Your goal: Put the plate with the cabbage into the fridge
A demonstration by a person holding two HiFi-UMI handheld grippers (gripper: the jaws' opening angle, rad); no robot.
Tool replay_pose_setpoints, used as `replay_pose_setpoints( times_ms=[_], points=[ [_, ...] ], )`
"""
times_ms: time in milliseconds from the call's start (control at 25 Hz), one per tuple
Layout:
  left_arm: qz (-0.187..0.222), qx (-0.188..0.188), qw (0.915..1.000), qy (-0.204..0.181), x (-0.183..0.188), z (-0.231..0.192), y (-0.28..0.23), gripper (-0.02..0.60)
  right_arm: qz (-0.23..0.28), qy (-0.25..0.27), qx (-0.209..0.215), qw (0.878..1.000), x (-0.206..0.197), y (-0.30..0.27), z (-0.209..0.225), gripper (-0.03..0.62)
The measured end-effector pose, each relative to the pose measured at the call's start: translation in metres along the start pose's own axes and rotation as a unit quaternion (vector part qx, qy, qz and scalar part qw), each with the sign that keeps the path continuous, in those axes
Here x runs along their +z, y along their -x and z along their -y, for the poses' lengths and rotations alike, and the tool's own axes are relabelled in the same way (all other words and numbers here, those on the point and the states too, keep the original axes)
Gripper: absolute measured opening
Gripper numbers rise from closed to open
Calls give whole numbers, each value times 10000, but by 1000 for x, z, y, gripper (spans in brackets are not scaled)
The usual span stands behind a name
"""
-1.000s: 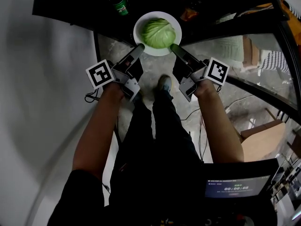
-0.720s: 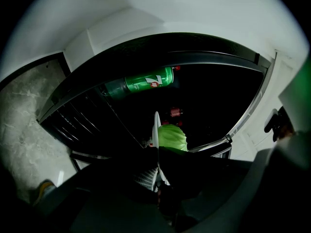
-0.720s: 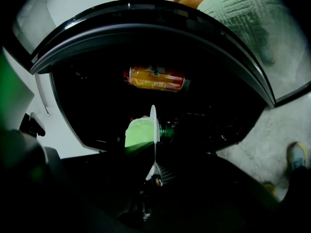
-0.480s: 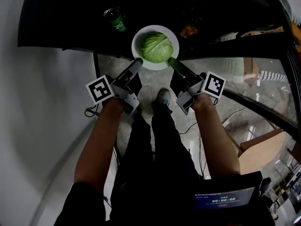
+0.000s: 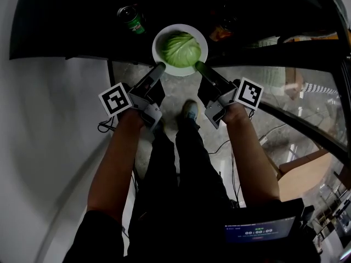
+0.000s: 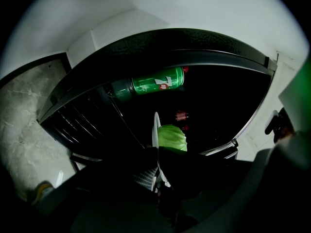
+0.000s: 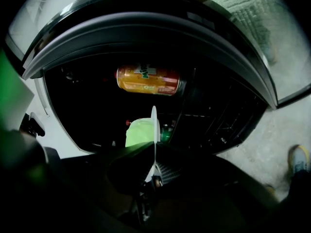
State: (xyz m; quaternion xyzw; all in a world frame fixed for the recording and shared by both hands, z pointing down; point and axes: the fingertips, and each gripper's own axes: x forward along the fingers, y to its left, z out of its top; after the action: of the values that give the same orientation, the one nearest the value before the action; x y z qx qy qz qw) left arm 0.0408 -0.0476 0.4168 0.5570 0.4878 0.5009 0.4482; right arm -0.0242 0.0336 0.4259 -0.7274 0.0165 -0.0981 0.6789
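Observation:
A white plate [image 5: 163, 36] carries a green cabbage [image 5: 181, 49] and hangs at the dark mouth of the fridge [image 5: 82, 21]. My left gripper [image 5: 159, 67] is shut on the plate's near left rim, and my right gripper [image 5: 199, 67] is shut on its near right rim. In the left gripper view the plate [image 6: 155, 126] shows edge-on between the jaws, with the cabbage [image 6: 172, 137] beyond. In the right gripper view the plate [image 7: 154, 123] is again edge-on, the cabbage [image 7: 140, 131] to its left.
A green soda can [image 5: 131, 18] lies in the fridge left of the plate, also seen as a green can [image 6: 156, 82]. An orange can [image 5: 222, 30] lies to the right, shown as an orange can [image 7: 148, 80]. Wire shelves [image 6: 85, 123] line the inside. The person's legs [image 5: 181, 163] stand on the stone floor.
The plate with the cabbage has moved forward with both grippers, further under the fridge's dark front edge. Both grips have held.

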Motion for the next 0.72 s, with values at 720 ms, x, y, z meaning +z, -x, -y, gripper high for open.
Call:
replay_pose_setpoints(
  times_ms=[720],
  points=[
    [57,93,9999,8,-2,-3,1,11,-42,-52,-59,10000,-1,1,4,15]
  ],
)
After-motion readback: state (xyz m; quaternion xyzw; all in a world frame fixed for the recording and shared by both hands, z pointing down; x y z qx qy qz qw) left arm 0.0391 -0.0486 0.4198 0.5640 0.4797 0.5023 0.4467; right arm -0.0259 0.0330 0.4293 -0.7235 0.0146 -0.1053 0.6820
